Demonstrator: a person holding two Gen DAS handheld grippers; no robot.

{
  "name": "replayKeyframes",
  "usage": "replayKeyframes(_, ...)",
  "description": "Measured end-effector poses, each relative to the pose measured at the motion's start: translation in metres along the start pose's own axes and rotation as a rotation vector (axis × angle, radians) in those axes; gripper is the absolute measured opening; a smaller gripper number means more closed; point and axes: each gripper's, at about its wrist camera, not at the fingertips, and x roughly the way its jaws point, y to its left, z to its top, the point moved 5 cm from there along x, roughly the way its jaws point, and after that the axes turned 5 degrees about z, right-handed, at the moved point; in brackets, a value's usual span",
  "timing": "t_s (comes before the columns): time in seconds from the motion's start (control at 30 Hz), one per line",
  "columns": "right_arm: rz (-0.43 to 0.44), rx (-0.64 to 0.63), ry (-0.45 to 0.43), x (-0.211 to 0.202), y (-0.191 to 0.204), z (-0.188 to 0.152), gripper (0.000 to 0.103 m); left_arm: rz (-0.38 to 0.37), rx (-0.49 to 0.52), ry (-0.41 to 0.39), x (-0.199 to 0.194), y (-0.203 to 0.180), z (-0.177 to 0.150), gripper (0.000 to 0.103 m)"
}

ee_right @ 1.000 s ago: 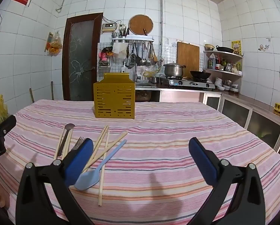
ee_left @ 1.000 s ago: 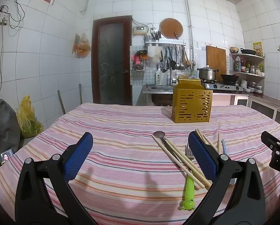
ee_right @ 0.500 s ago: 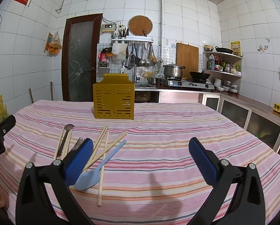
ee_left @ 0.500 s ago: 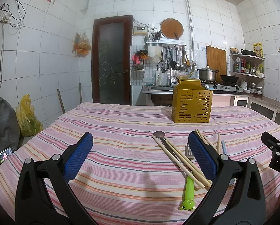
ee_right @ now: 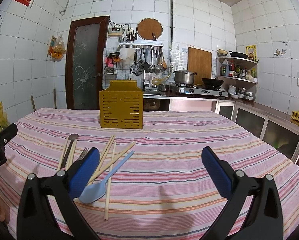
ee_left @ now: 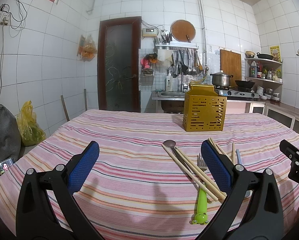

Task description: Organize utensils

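Note:
A yellow perforated utensil holder stands upright on the striped tablecloth. In front of it lie several wooden chopsticks, a metal spoon, a fork with a green frog handle and a light blue plastic spoon. My left gripper is open and empty above the cloth, left of the utensils. My right gripper is open and empty, with the utensils by its left finger.
The table is covered with a pink striped cloth. Behind it is a kitchen counter with a stove and pot, hanging tools and a dark door. A yellow bag sits on the floor at left.

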Motion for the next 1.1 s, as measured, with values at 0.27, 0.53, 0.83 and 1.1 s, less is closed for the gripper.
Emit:
replayKeyframes(0.27,-0.001,-0.001,-0.001,0.0013,-0.0004,-0.0017,0.099,-0.009,-0.004,0.001,0.0012,-0.0008,-0.0012,0.098)
replayKeyframes(0.53,0.000,0.001,-0.002,0.0014,-0.0002,-0.0017,0.099,-0.009,-0.004,0.000,0.0011,0.0003,-0.0012,0.098)
replayKeyframes(0.83,0.000,0.003,0.001,0.0019,-0.0003,-0.0021,0.099,-0.011,-0.002,-0.001,0.0003,0.0004,-0.0003,0.098)
replayKeyframes(1.1,0.002,0.020,0.005,0.0048,-0.0033,-0.0025,0.099,-0.012,-0.001,0.000,0.0002,-0.0013,-0.0017,0.098)
